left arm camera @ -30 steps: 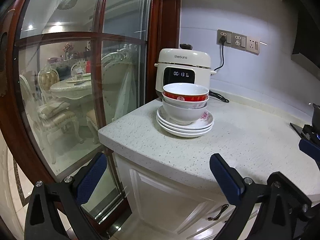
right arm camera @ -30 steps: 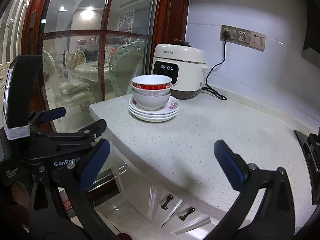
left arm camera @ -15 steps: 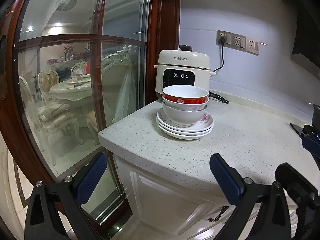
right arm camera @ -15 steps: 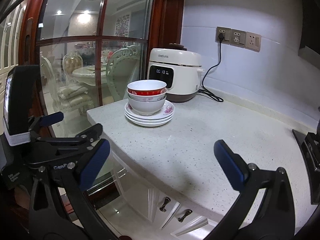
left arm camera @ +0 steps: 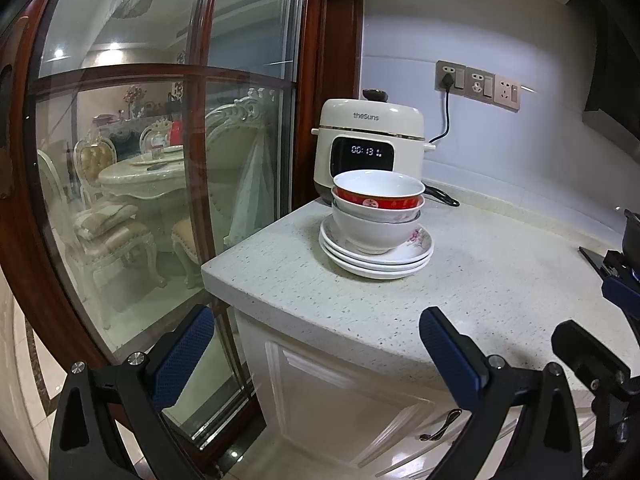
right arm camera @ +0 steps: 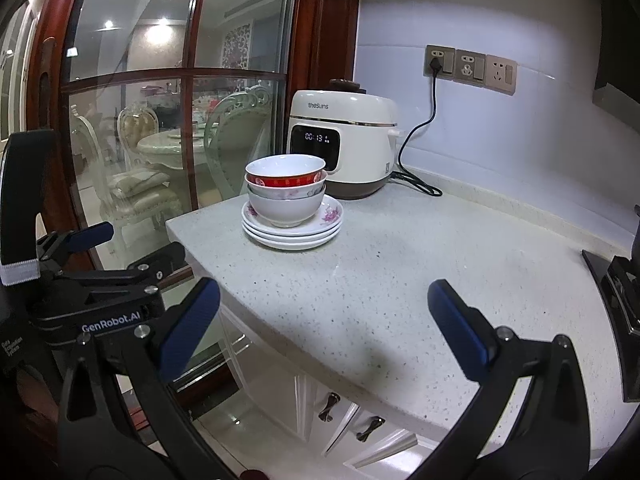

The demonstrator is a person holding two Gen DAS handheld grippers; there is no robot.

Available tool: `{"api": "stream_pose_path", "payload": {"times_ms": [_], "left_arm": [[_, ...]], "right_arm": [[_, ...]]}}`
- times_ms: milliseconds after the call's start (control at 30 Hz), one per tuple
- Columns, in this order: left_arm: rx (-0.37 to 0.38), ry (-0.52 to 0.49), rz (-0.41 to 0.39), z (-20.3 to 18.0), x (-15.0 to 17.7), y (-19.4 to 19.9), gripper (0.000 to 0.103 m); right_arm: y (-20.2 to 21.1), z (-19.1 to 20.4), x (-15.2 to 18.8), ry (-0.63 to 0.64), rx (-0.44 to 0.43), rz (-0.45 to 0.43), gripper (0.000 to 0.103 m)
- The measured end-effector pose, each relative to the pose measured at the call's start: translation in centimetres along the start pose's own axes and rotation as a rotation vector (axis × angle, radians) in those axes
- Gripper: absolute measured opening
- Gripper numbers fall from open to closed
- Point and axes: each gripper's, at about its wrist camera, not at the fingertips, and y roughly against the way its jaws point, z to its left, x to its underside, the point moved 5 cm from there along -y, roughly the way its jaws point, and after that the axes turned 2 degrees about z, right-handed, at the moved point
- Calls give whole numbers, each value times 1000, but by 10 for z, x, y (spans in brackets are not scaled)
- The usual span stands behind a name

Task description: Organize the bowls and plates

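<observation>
We are holding both grippers, left gripper (left arm camera: pixel 316 350) and right gripper (right arm camera: pixel 324 318), spread wide and empty, facing fragile, slippery nested porcelain bowls (right arm camera: pixel 285 188) on stacked plates (right arm camera: pixel 294 232) at twelve o'clock, best pinched at rims.

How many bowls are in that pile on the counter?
3. The red-banded bowl sits on top, a floral bowl is nested under it, and a white bowl at the bottom rests on the plates.

Ahead of the gripper, a white ceramic bowl with a red band (left arm camera: pixel 378 192) nests in plain white bowls (left arm camera: pixel 374 229) over white plates with pink flowers (left arm camera: pixel 416 245); grey-speckled white stone desk (left arm camera: pixel 480 280), cream rice cooker (left arm camera: pixel 370 136) behind
</observation>
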Motion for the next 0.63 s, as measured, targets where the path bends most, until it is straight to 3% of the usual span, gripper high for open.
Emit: {"api": "stream_pose_path", "payload": {"times_ms": [633], "left_arm": [[1, -9, 38, 5, 5, -3, 103]], "right_arm": [[2, -4, 2, -9, 6, 13, 103]]}}
